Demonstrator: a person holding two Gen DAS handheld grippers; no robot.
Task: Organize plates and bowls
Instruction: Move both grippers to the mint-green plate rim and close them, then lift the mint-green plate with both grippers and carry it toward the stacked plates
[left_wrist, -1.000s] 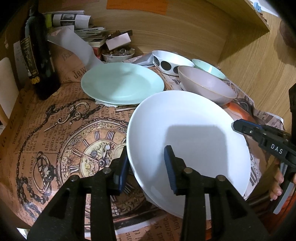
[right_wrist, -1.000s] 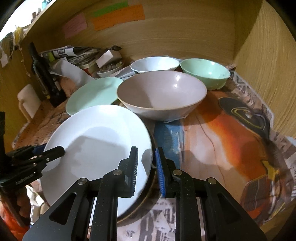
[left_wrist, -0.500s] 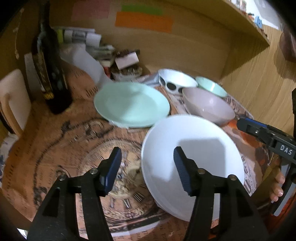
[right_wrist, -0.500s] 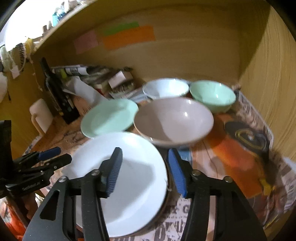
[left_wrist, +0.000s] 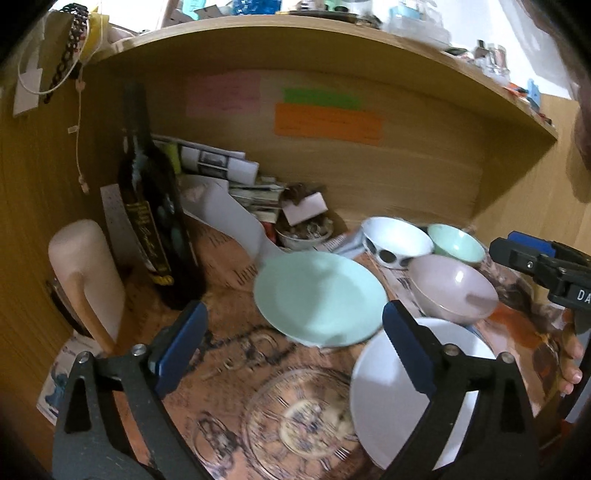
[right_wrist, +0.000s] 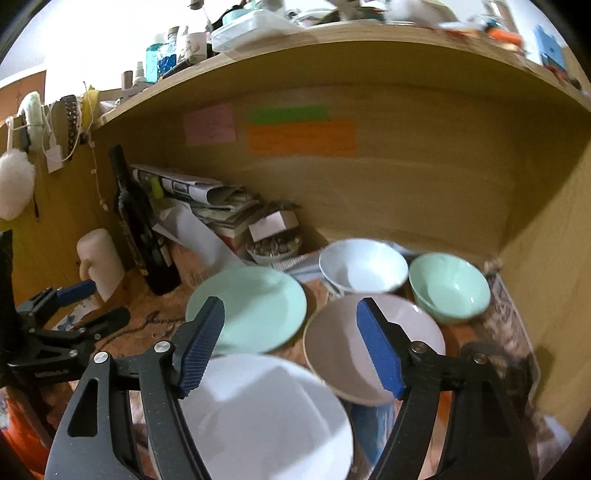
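A white plate (left_wrist: 399, 391) lies at the front of the desk; it also shows in the right wrist view (right_wrist: 266, 417). A mint plate (left_wrist: 317, 295) (right_wrist: 251, 310) lies behind it. A pinkish bowl (left_wrist: 450, 288) (right_wrist: 343, 343), a white bowl with black dots (left_wrist: 395, 240) (right_wrist: 362, 264) and a mint bowl (left_wrist: 456, 243) (right_wrist: 448, 286) stand at the right. My left gripper (left_wrist: 291, 347) is open and empty, raised above the desk. My right gripper (right_wrist: 290, 347) is open and empty, raised above the white plate.
A dark bottle (left_wrist: 155, 221) and a pale mug (left_wrist: 85, 273) stand at the left. Stacked papers (left_wrist: 221, 173) and a small filled dish (left_wrist: 303, 230) sit at the back. The wooden wall (right_wrist: 546, 258) closes the right side, under a shelf (right_wrist: 332, 40).
Both grippers have opened wide, let go of the white plate, and pulled back and up. The white plate now lies on the desk.
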